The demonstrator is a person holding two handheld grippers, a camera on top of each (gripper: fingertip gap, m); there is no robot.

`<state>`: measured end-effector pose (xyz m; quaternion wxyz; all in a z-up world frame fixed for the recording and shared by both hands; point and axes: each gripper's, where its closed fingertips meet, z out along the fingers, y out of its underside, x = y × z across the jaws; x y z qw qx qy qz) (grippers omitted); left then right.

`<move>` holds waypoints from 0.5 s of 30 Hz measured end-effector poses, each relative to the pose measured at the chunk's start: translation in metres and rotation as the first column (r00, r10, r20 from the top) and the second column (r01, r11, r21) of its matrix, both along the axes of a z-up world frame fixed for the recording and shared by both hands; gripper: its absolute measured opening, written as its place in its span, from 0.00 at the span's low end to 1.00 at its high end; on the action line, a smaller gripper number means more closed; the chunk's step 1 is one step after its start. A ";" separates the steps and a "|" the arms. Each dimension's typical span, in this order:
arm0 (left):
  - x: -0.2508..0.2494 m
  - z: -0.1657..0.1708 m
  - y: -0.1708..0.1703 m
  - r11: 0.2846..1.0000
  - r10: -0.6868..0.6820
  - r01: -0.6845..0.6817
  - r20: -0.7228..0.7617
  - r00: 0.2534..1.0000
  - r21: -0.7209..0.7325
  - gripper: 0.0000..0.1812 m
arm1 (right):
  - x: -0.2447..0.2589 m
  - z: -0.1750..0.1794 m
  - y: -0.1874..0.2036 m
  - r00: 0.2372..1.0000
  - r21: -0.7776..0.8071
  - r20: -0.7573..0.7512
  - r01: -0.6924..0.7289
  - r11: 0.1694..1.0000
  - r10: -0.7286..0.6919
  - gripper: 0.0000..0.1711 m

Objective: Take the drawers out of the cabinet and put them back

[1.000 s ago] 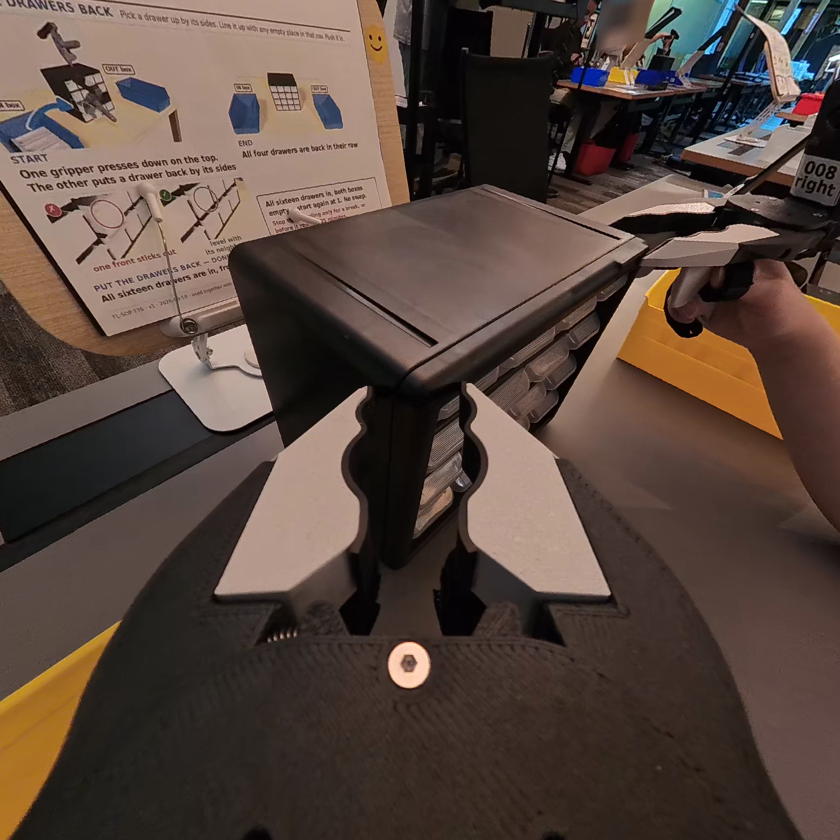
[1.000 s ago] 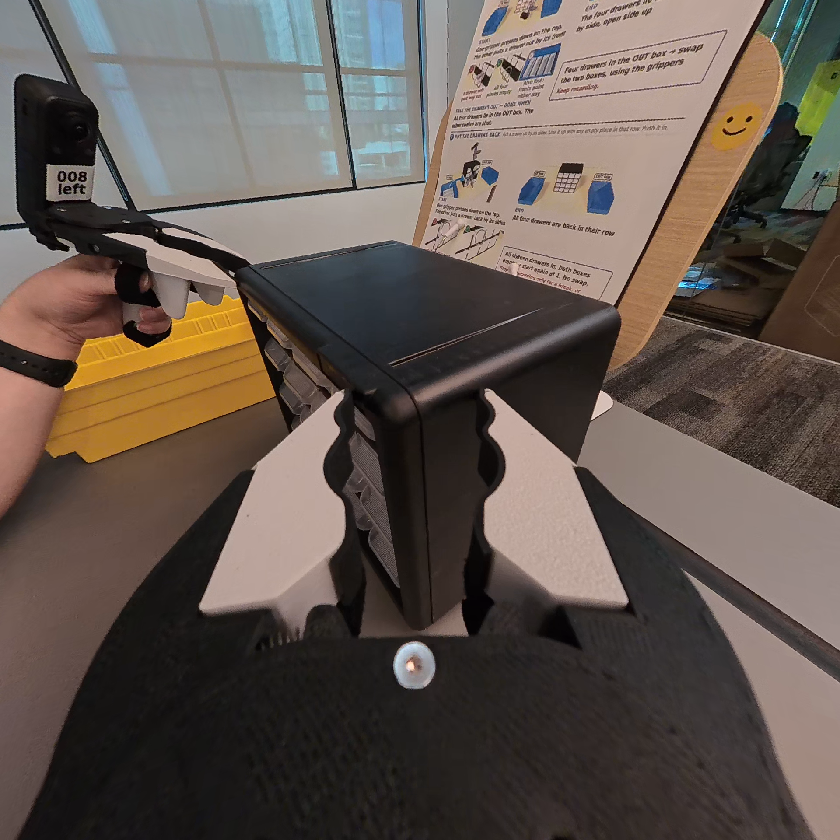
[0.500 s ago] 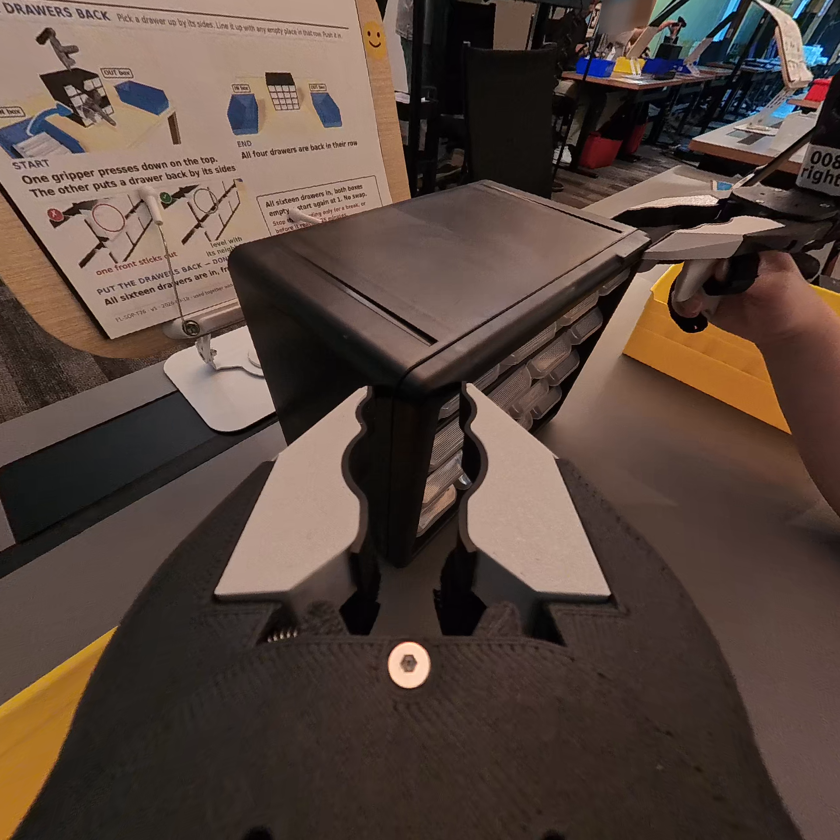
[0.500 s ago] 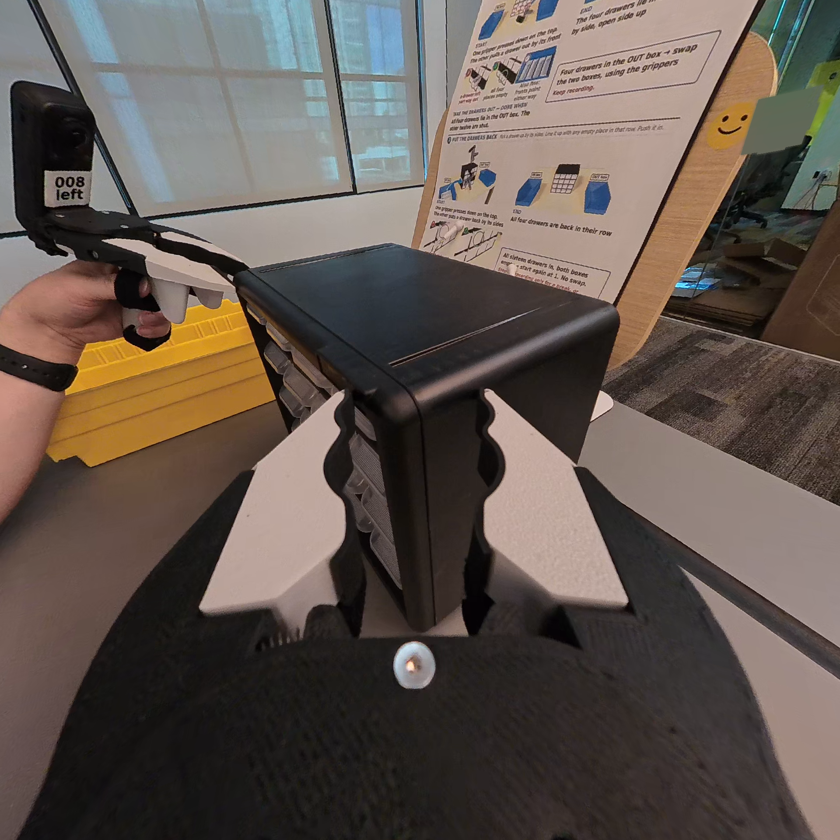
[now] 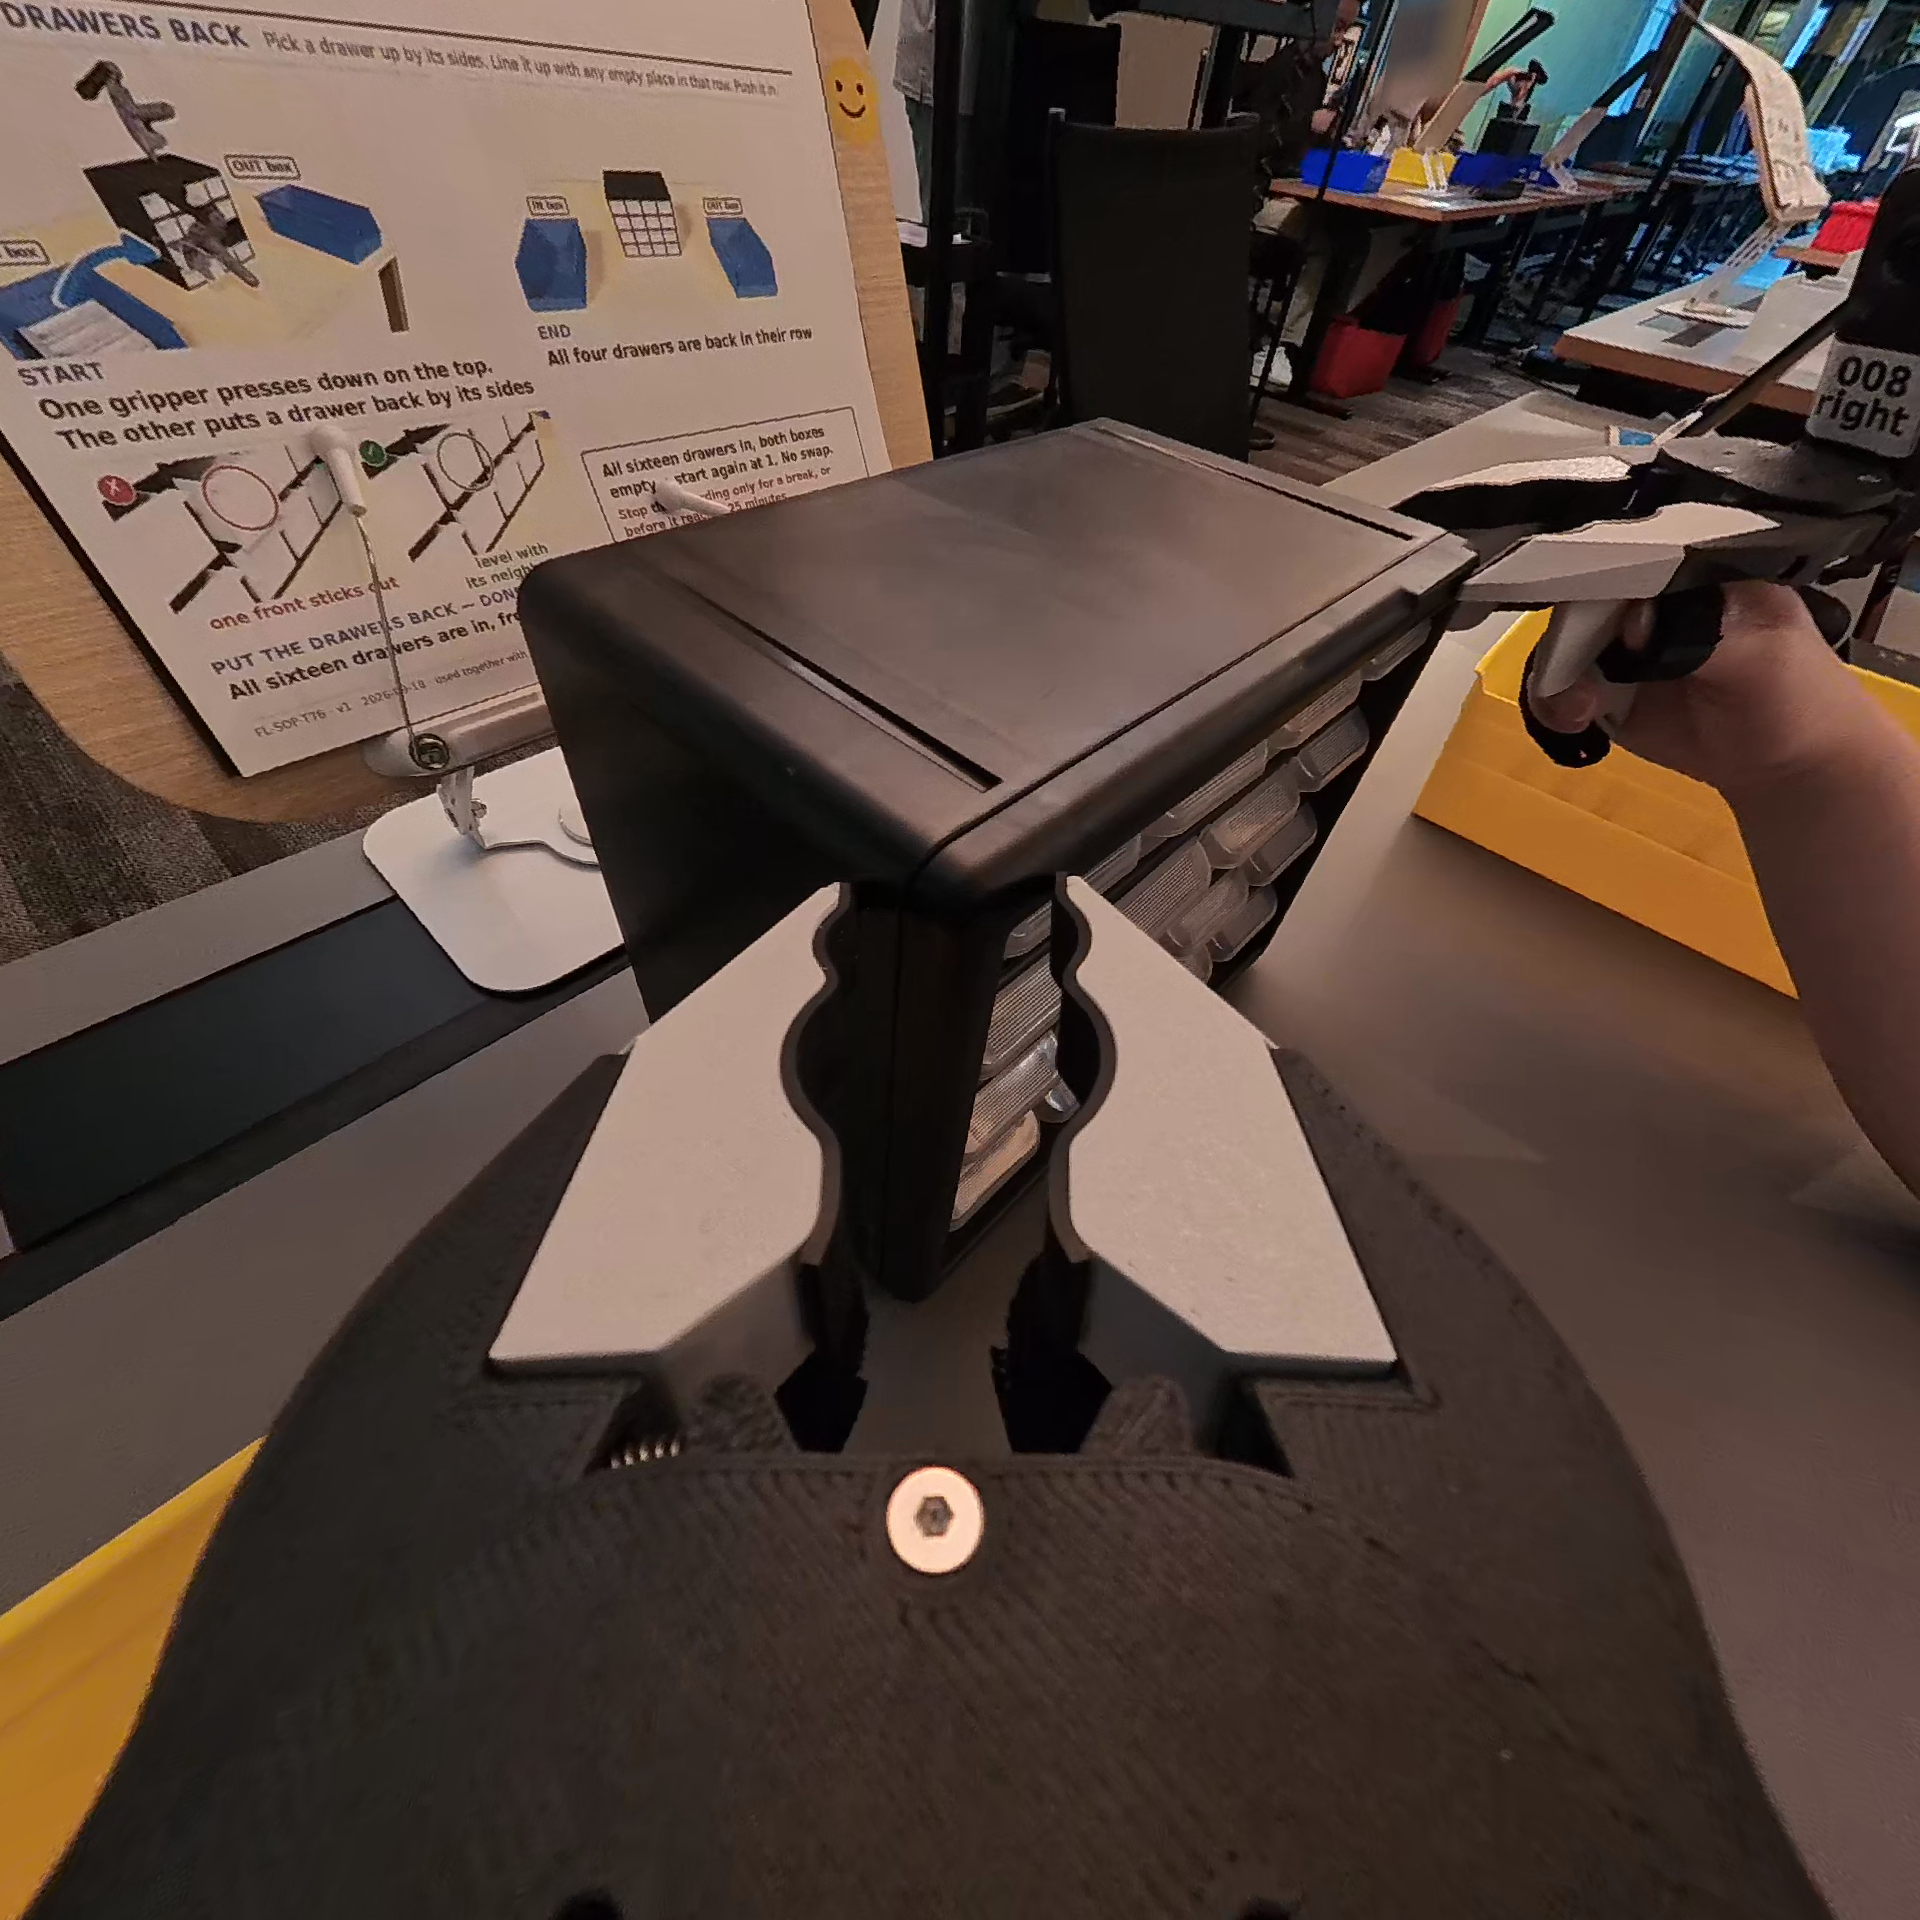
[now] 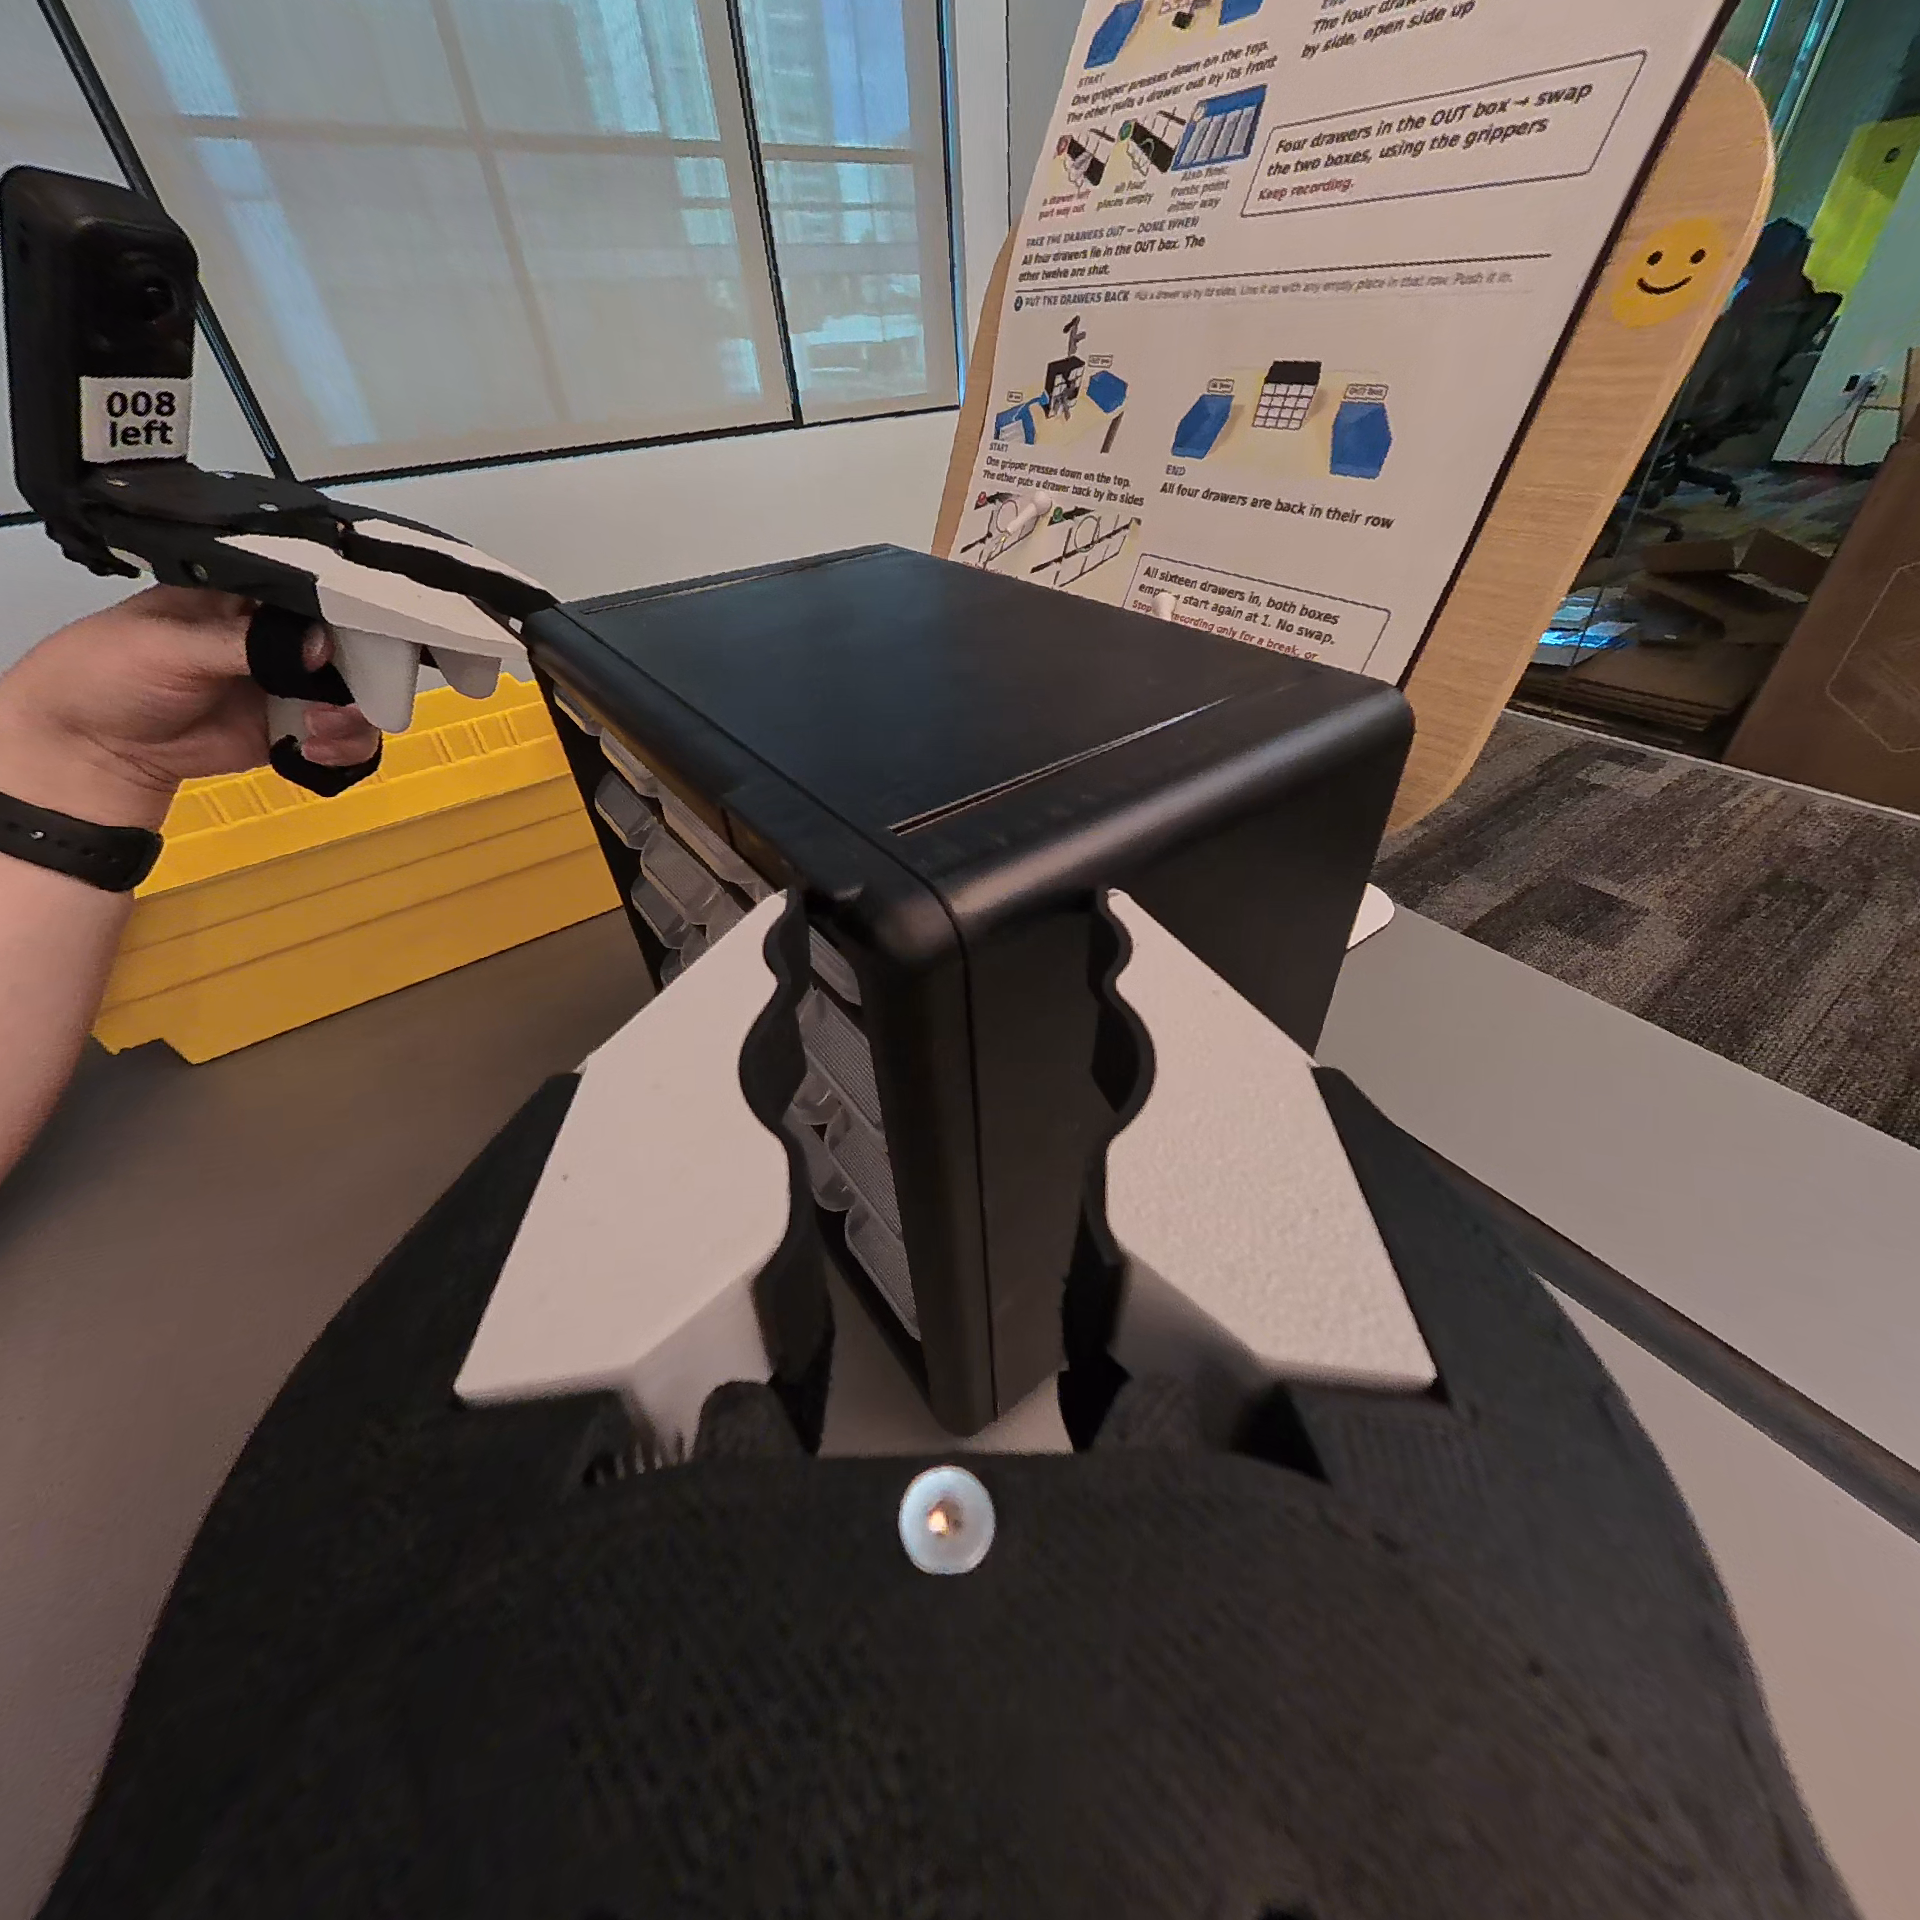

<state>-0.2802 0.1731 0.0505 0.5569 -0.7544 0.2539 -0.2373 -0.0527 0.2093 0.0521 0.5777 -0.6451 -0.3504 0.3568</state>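
Observation:
A black drawer cabinet [image 5: 987, 623] stands on the grey table, with its clear plastic drawers [image 5: 1226, 831] all pushed in. My left gripper [image 5: 951, 904] is shut on the cabinet's front left vertical corner, one finger on the side wall and one on the drawer face. My right gripper [image 6: 951, 914] is shut on the front right corner of the cabinet [image 6: 935, 707] in the same way. Each gripper also shows in the other's view, at the far top corner: the right [image 5: 1486, 561] and the left [image 6: 499, 623]. The drawers [image 6: 675, 862] show obliquely in the right wrist view.
A yellow bin [image 5: 1621, 831] sits right of the cabinet, another yellow bin [image 6: 343, 883] left of it. An instruction board [image 5: 416, 364] on a white stand base [image 5: 488, 894] stands behind the cabinet. The table's back edge runs behind it. Some 25 cm of space lies between my two pairs of fingers.
Both grippers keep their hold on the cabinet's front corners. The views have shifted only slightly against the background.

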 end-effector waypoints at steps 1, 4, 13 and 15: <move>0.000 0.000 0.000 1.000 0.000 0.000 0.001 1.000 0.000 0.20 | 0.000 0.000 0.000 1.000 0.000 0.001 0.001 1.000 -0.001 0.31; 0.000 0.000 0.000 1.000 -0.002 0.002 0.002 1.000 0.002 0.20 | 0.000 0.000 0.000 1.000 -0.001 0.000 0.003 1.000 -0.003 0.31; 0.000 0.000 0.003 1.000 0.006 -0.006 0.002 1.000 0.003 0.20 | -0.001 0.000 0.000 1.000 0.001 0.006 0.009 1.000 -0.009 0.31; 0.000 0.000 0.003 1.000 0.008 -0.008 0.000 1.000 0.000 0.20 | -0.001 0.000 0.000 1.000 0.000 0.001 0.007 1.000 -0.007 0.31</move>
